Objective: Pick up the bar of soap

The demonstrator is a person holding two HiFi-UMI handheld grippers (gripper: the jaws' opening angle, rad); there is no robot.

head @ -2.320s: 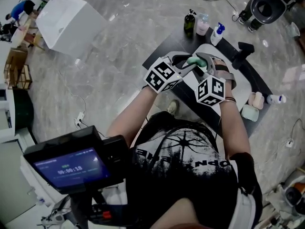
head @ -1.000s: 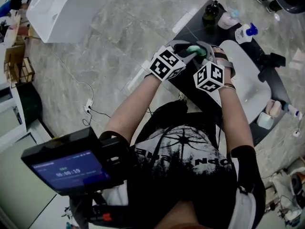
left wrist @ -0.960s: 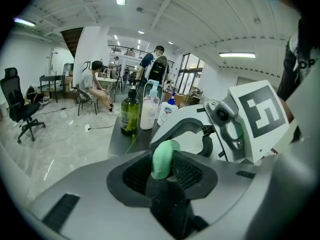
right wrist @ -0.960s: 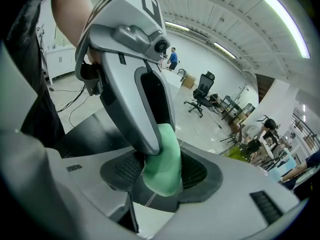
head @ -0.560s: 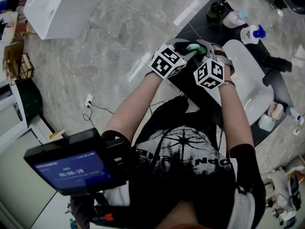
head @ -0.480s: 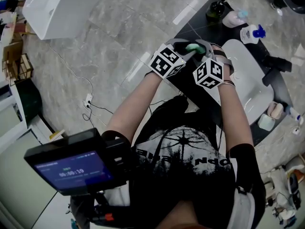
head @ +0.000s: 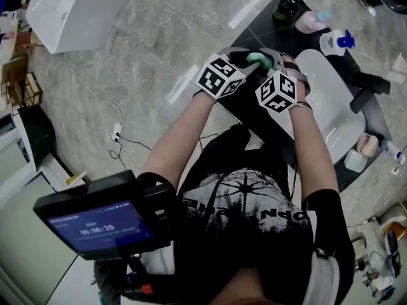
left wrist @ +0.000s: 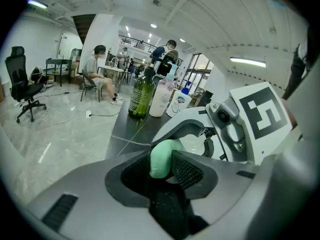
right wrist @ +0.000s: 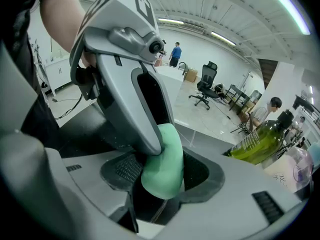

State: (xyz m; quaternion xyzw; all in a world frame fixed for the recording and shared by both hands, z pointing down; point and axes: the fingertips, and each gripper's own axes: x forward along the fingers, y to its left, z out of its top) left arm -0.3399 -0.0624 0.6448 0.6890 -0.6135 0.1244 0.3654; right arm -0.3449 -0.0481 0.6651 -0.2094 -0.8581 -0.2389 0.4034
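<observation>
A pale green bar of soap point(head: 257, 59) hangs over the dark counter point(head: 254, 116), caught between both grippers. My left gripper point(head: 250, 60) comes in from the left and is shut on it; in the left gripper view the soap point(left wrist: 162, 157) sits upright between the ribbed pads point(left wrist: 186, 170). My right gripper point(head: 264, 62) comes in from the right and is shut on the same bar point(right wrist: 164, 164). One finger of the left gripper point(right wrist: 142, 101) presses on the bar's upper left side in the right gripper view. The lower end of the soap is hidden inside the jaws.
A white sink basin point(head: 331, 100) lies right of the grippers, with a black faucet point(head: 369, 84) beyond it. A dark green bottle point(head: 284, 8), a pink bottle point(head: 311, 21) and a white pump bottle point(head: 334, 42) stand at the counter's far end. A white box point(head: 76, 11) sits on the floor.
Both grippers have sunk a little together, still locked on the soap. Their grip and the spacing between them look the same.
</observation>
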